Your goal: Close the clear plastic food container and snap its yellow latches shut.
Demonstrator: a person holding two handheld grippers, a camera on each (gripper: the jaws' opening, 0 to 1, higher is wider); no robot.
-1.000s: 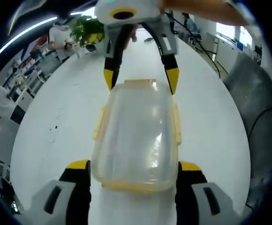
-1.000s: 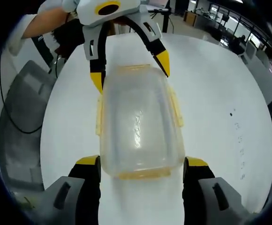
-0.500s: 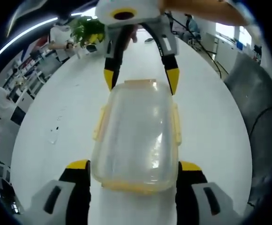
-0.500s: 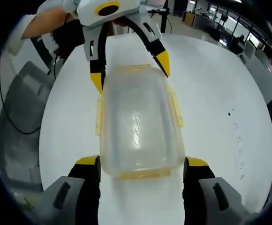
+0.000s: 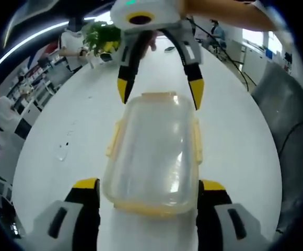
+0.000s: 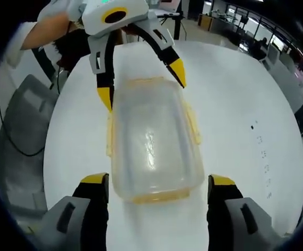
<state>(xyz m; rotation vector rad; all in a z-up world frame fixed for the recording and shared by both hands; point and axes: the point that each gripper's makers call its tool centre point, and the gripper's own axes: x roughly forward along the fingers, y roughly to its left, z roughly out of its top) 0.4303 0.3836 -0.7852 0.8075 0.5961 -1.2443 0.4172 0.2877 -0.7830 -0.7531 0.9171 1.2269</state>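
We've got the clear container [image 5: 152, 151] sitting flat on the white bench [image 5: 62, 125], lid already on top, w/ one gripper at each short end. In the left gripper view our left gripper [image 5: 149, 189] has its fingers spread wide, straddling the near end of the box, not clamping anything. The right gripper [image 5: 159, 95] comes in from the far end, yellow tips open just beside the far corners. The right gripper view mirrors that: box [image 6: 152, 144] between the right gripper's own wide fingers, left gripper [image 6: 141, 84] at the far end.

Step-wise, we'd say the lid is down and we're at the latch part. Yellow latches [image 5: 196, 142] on the long sides look flared out a bit, so prob not snapped yet, but can't tell for sure thru the fisheye. End latches: can't tell either.

Next move imo: bring a fingertip onto a latch and press it down/in while the other gripper keeps the box from sliding, bc that bench looks smooth and slick.

Room: open office/lab, desks + monitors on the far left, a green plant [image 5: 103, 35] beyond the bench, a few people around, grey chair [image 5: 292, 120] on the right.
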